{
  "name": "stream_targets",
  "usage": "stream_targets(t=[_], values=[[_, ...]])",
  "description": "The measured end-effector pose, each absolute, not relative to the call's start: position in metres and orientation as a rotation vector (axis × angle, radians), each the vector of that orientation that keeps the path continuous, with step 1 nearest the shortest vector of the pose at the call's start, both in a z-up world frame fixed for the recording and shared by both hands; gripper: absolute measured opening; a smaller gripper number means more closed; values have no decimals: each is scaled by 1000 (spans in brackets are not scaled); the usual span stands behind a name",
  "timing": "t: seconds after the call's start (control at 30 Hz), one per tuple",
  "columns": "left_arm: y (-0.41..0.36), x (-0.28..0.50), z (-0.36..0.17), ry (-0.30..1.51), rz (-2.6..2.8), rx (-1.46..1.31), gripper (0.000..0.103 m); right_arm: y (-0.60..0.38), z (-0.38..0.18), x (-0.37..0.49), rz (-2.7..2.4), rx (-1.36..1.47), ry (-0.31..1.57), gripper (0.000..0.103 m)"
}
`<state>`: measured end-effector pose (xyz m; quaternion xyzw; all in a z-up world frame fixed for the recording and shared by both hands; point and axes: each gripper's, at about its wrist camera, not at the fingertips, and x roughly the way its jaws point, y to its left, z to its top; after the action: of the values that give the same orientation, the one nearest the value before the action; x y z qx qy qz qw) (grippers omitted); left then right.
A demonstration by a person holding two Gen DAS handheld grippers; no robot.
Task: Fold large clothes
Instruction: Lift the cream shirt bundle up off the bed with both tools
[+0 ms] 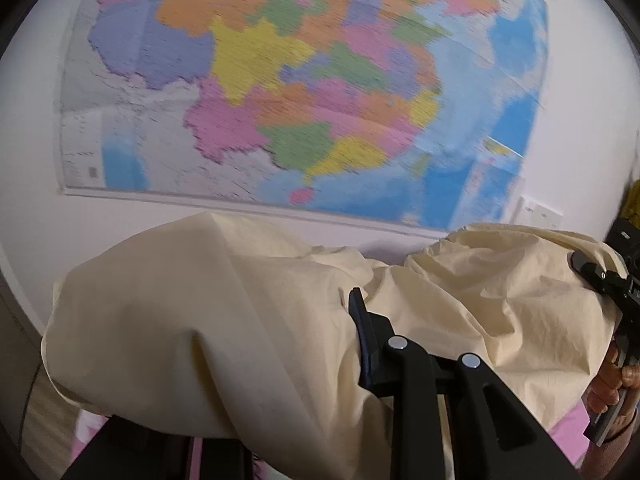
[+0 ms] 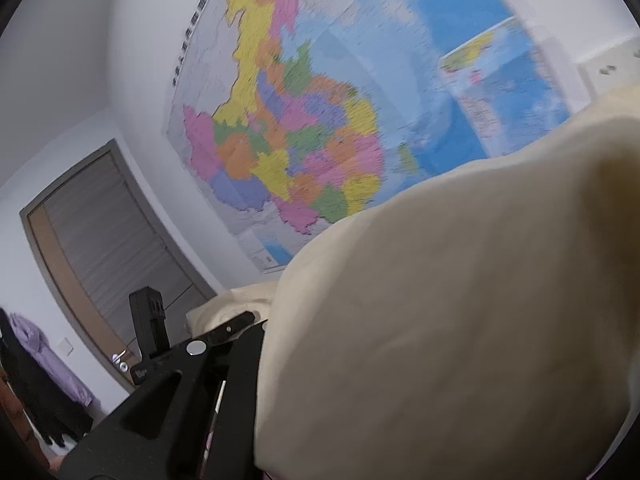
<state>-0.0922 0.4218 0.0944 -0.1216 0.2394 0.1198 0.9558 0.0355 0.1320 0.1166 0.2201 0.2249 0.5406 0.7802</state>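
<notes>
Left wrist view: the left gripper [image 1: 352, 320] pinches the cream garment [image 1: 200, 320] below the wall map [image 1: 300, 80]. The right gripper [image 1: 592, 276] also clamps that cloth under the map.

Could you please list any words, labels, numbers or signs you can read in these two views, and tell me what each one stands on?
None can be read.
Wall map: place names too small and motion-blurred.
Row of dark title characters along the map's edge: blurred, not legible.
Cream garment: no print or label visible.

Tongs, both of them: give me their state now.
Left tongs: draped by the cream garment; open or closed cannot be told.
Right tongs: cream garment covers the tips; cannot be told.
</notes>
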Motion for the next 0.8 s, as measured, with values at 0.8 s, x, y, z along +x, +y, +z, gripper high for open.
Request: stream_targets(t=[0.8], values=[[561,-99,123,454,550,-235,22,298,125,69,1354,388,540,11]])
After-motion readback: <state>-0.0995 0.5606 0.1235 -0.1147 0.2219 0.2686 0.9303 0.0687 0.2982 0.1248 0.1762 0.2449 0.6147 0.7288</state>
